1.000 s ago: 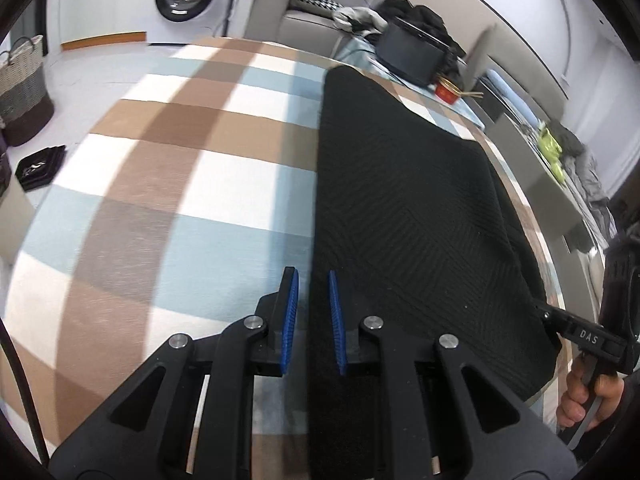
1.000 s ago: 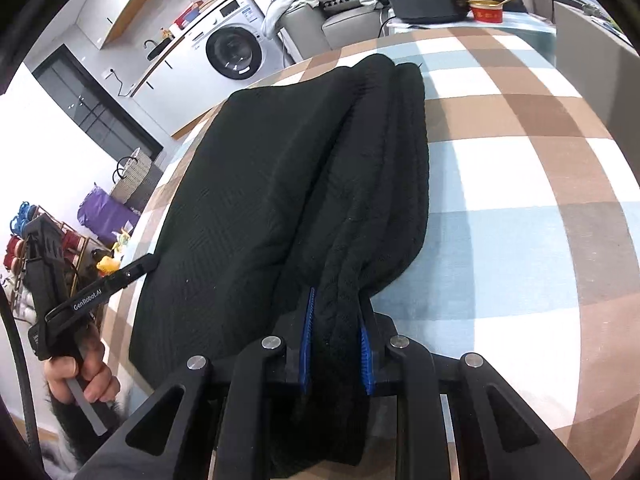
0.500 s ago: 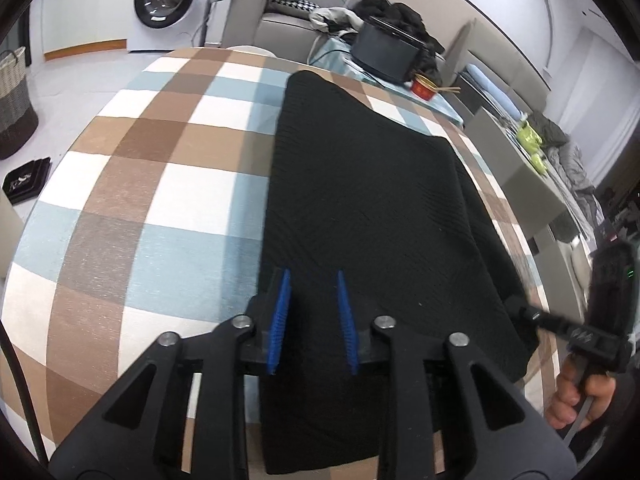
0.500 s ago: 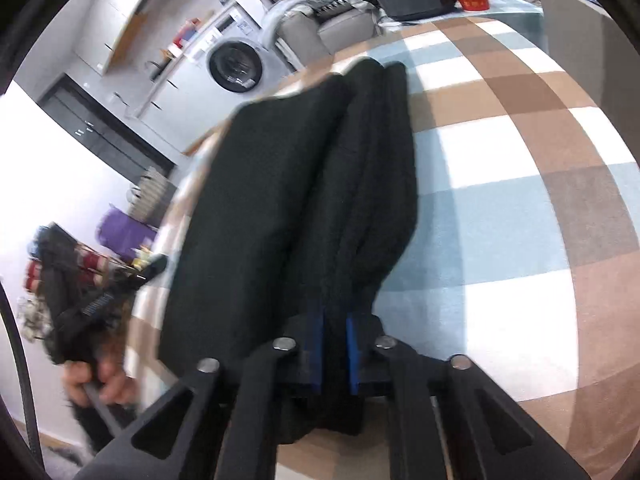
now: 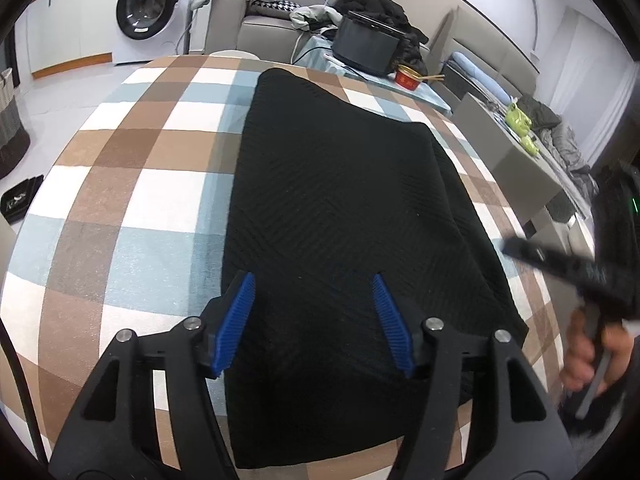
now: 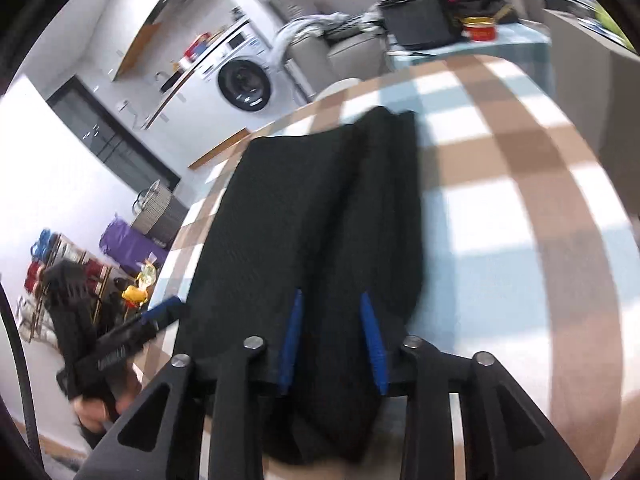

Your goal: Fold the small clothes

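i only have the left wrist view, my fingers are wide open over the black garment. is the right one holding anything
Observer: No. In the right wrist view the right gripper is open, its blue fingers apart over the black garment, not pinching it.
Operator: what does the cloth look like on that side
Observer: It bunches into long lengthwise ridges along the garment's right edge, rather than lying flat.
Operator: anything beyond my frame on my side
Observer: A purple bag and a grey woven basket sit on the floor left of the checked table.
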A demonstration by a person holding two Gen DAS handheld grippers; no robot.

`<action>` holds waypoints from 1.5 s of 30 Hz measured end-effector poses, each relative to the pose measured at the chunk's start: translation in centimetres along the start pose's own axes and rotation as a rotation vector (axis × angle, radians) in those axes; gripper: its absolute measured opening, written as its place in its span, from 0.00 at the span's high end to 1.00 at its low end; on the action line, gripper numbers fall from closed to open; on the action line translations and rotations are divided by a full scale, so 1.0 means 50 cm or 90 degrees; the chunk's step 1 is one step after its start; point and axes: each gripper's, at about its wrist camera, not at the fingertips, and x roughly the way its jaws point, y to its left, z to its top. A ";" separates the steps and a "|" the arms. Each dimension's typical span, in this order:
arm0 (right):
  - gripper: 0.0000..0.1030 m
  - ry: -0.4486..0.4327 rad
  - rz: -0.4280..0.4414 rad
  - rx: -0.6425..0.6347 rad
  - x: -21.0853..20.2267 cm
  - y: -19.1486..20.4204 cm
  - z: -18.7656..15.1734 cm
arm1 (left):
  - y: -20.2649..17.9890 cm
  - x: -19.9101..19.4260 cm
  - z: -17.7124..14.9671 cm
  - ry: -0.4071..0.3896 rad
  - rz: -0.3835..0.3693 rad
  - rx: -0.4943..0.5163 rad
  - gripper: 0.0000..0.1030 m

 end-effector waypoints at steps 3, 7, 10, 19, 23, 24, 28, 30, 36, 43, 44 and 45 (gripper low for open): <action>0.61 0.012 0.018 0.008 0.069 0.002 0.051 | -0.008 0.000 -0.007 0.000 0.005 0.013 0.34; 0.62 0.037 0.028 0.034 0.153 -0.008 0.106 | -0.010 0.000 -0.014 0.003 0.023 0.022 0.23; 0.87 0.075 0.022 0.019 0.191 -0.005 0.130 | -0.005 0.000 -0.016 0.006 0.030 0.023 0.23; 0.92 0.058 -0.039 -0.056 0.170 -0.002 0.189 | -0.018 -0.012 -0.010 -0.003 0.009 0.037 0.23; 0.86 0.077 -0.041 -0.025 0.196 -0.035 0.177 | -0.035 -0.008 -0.016 0.007 0.014 0.057 0.23; 0.82 0.078 -0.036 -0.023 0.181 -0.036 0.171 | -0.038 -0.008 -0.017 0.008 0.014 0.061 0.23; 0.66 0.074 0.011 -0.013 0.105 -0.035 0.115 | -0.047 -0.007 -0.018 0.009 0.011 0.067 0.23; 0.62 0.087 0.049 -0.006 0.077 -0.033 0.072 | -0.051 -0.002 -0.018 0.013 0.009 0.068 0.23; 0.72 0.093 0.088 0.017 0.081 -0.024 -0.002 | -0.066 0.017 -0.018 0.025 0.004 0.075 0.23; 0.96 -0.012 0.066 -0.035 -0.022 0.026 -0.011 | -0.058 0.007 -0.018 0.024 0.002 0.063 0.23; 0.96 -0.014 0.048 -0.037 -0.028 0.025 -0.020 | -0.059 0.007 -0.020 0.026 0.002 0.069 0.23; 0.95 -0.005 0.032 -0.031 -0.023 0.015 -0.026 | -0.062 0.006 -0.021 0.026 0.001 0.076 0.23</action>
